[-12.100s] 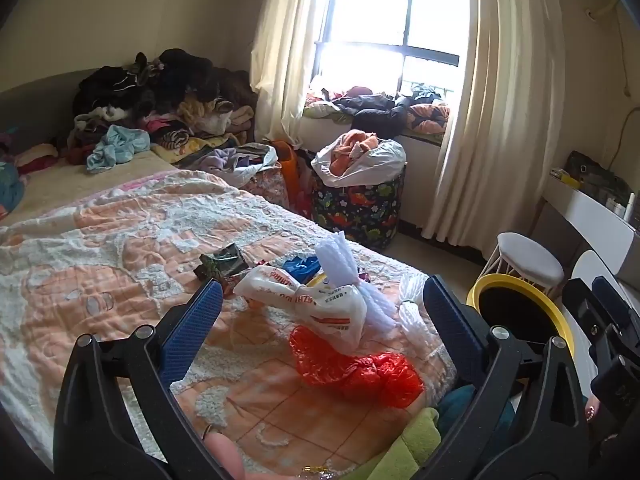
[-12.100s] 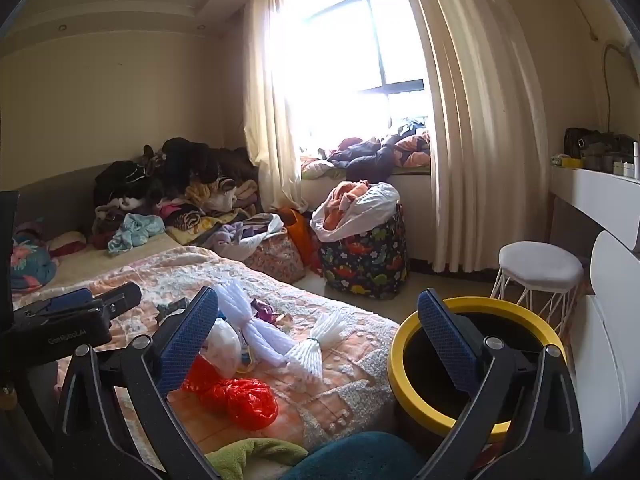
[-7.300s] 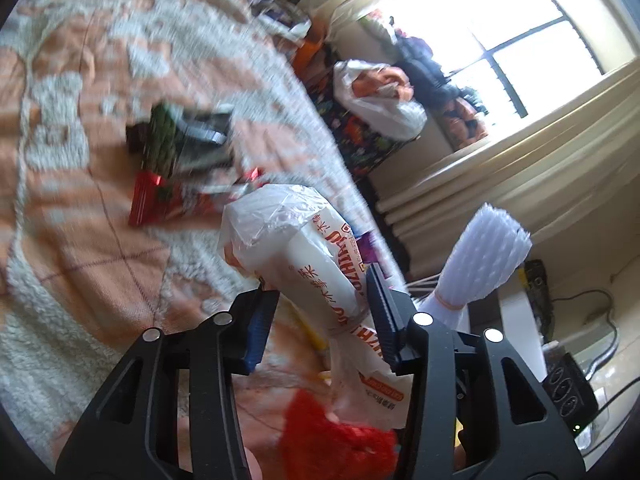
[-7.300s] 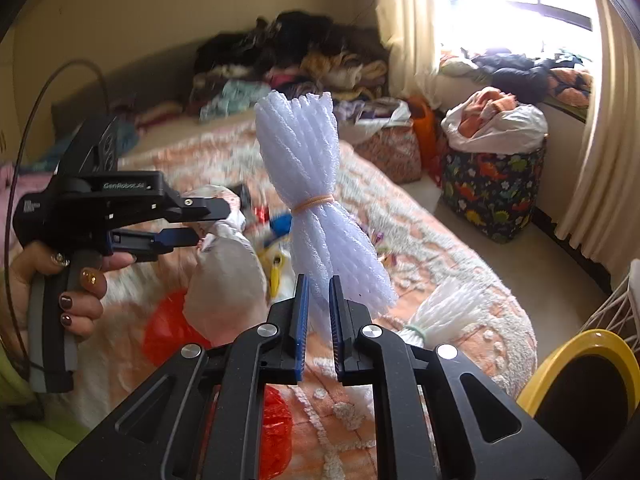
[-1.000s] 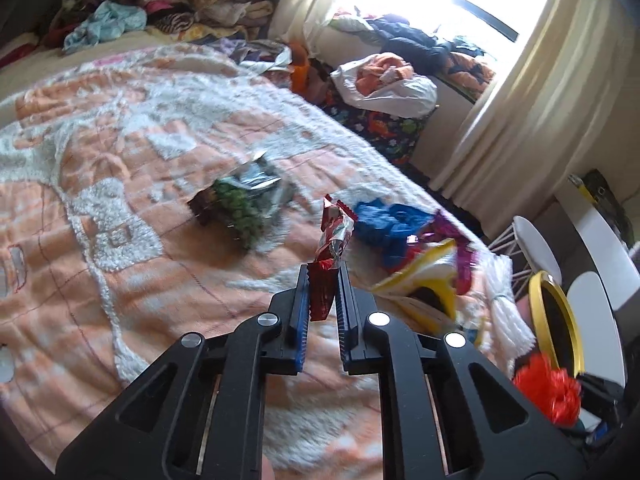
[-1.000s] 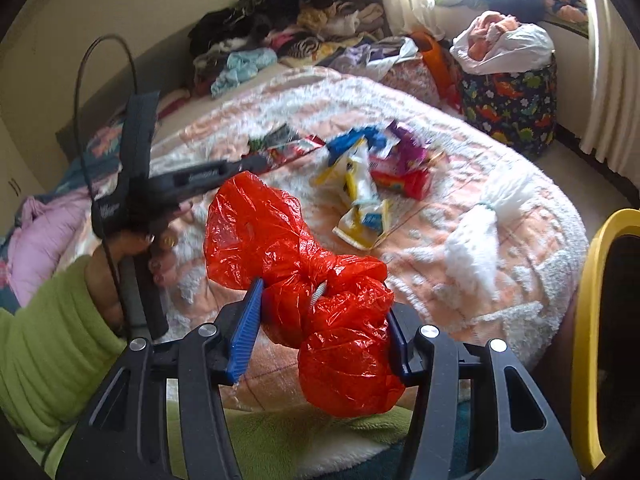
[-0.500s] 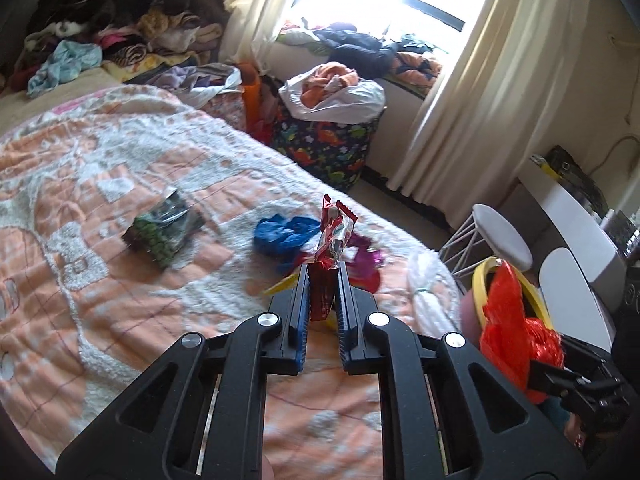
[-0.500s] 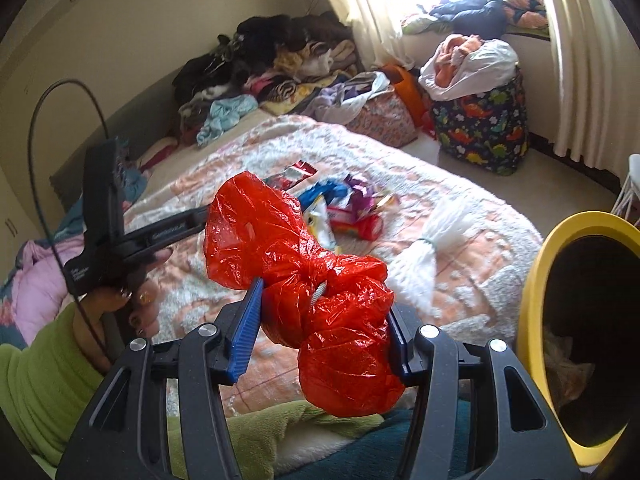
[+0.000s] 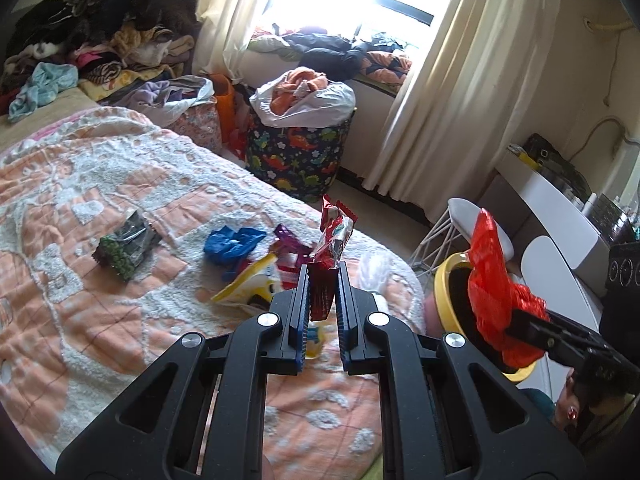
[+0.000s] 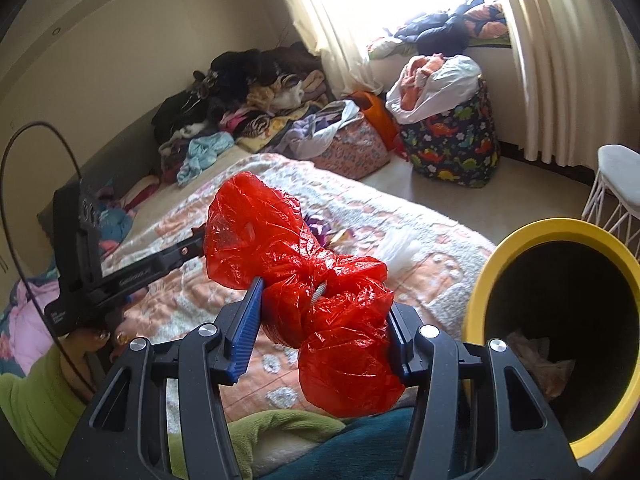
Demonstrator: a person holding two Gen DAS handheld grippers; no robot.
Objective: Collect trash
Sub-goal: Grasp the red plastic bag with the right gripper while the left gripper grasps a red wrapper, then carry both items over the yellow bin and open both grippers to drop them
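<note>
**Both claws loaded, bin right there**

So the red plastic bag (image 10: 320,300) is bunched up in a knot and squeezed between the pads of the right gripper (image 10: 318,332), jaws roughly half spread because the wad is bulky. It's up in the air, just left of the yellow-rimmed bin (image 10: 560,236), not over the opening yet. The bin sits on the floor off the near right corner of the bed, which I'd guess is deliberate: short carry from the mess. There's already some crumpled stuff at the bottom of it.

The left gripper (image 9: 323,300) is pinched nearly shut on a red snack wrapper (image 9: 330,256), which sticks up out of the jaws. A thin flat thing like that needs a tight pinch or it slides out, so that makes sense. It's held above the bed, further from the bin than the bag is.

Still lying on the orange and white bedspread (image 9: 120,320): a green-black foil packet (image 9: 124,246) off to the left, a blue crumpled thing (image 9: 232,242), a purple wrapper (image 9: 290,240) and a yellow one (image 9: 248,286) clustered in the middle, plus a white foam net (image 10: 400,250) near the right edge.

My read: the bag goes in first since it's closest, wrapper after. Plenty left to pick up, so not even halfway.
</note>
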